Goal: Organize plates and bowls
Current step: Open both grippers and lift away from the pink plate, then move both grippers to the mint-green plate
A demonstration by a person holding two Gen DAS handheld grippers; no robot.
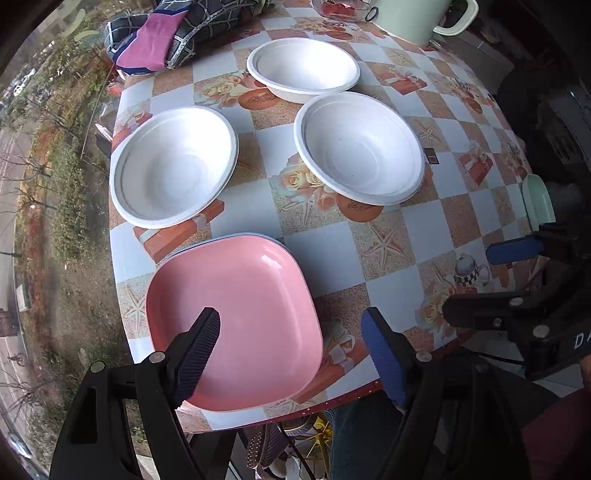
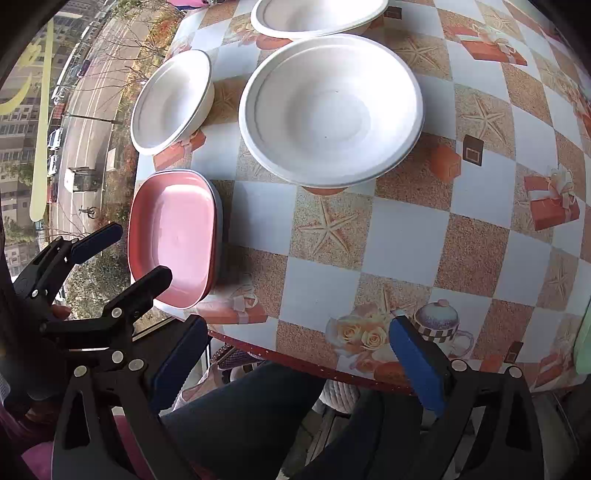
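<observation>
A pink square plate lies on top of another plate, whose pale blue rim shows, at the table's near left edge; it also shows in the right wrist view. Three white bowls stand beyond it: one left, one right, one far. My left gripper is open and empty, hovering over the pink plate's near edge. My right gripper is open and empty at the table's near edge, in front of the right bowl. The right gripper also shows in the left wrist view.
The table has a checkered cloth with starfish and gift prints. A dark patterned cloth bundle lies at the far left. A pale green jug and a glass dish stand at the far edge. A window is to the left.
</observation>
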